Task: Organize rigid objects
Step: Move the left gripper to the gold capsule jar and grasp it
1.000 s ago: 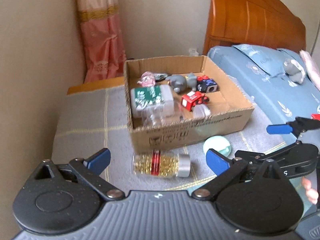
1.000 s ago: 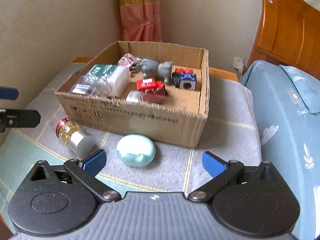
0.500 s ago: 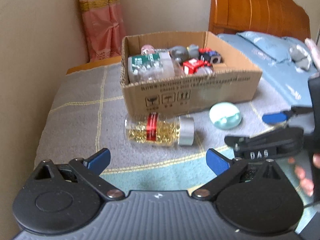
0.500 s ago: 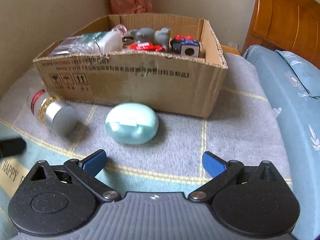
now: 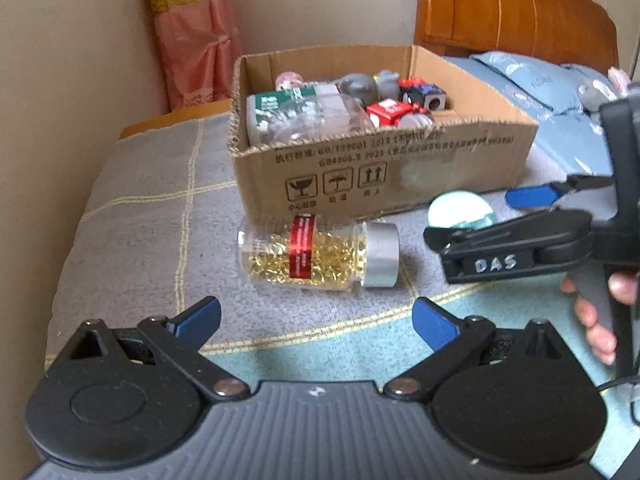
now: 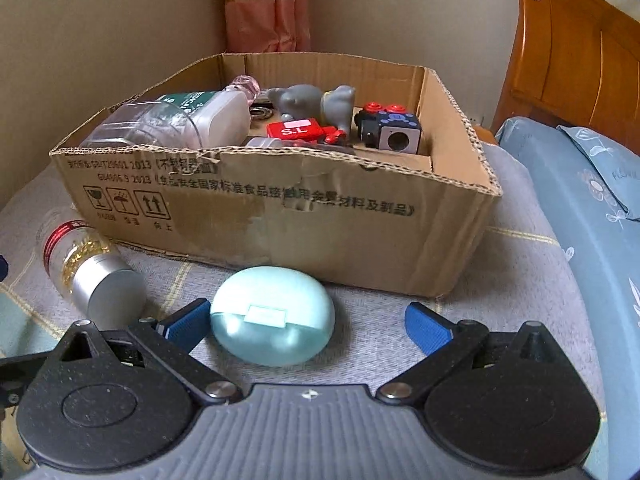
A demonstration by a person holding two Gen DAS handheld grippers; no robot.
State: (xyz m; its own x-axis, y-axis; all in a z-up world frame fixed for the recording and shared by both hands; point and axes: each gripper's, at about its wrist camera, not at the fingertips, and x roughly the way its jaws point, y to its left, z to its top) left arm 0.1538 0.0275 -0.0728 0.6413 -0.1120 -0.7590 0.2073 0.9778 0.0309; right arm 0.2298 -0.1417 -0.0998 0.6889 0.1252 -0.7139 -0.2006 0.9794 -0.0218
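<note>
Mint case (image 6: 273,330): laid on the grey blanket (image 6: 520,280), just in front of the cardboard box (image 6: 320,216), between the blue tips of the right tongs (image 6: 308,326).
Right tongs: spread wide, nothing gripped; whether the left tip touches the case cannot be told.
Capsule bottle (image 5: 316,256): laid on its side beside the box, silver cap towards the case.
Left tongs (image 5: 316,320): spread wide, empty, short of the bottle.
Box: filled with toys and bottles.
</note>
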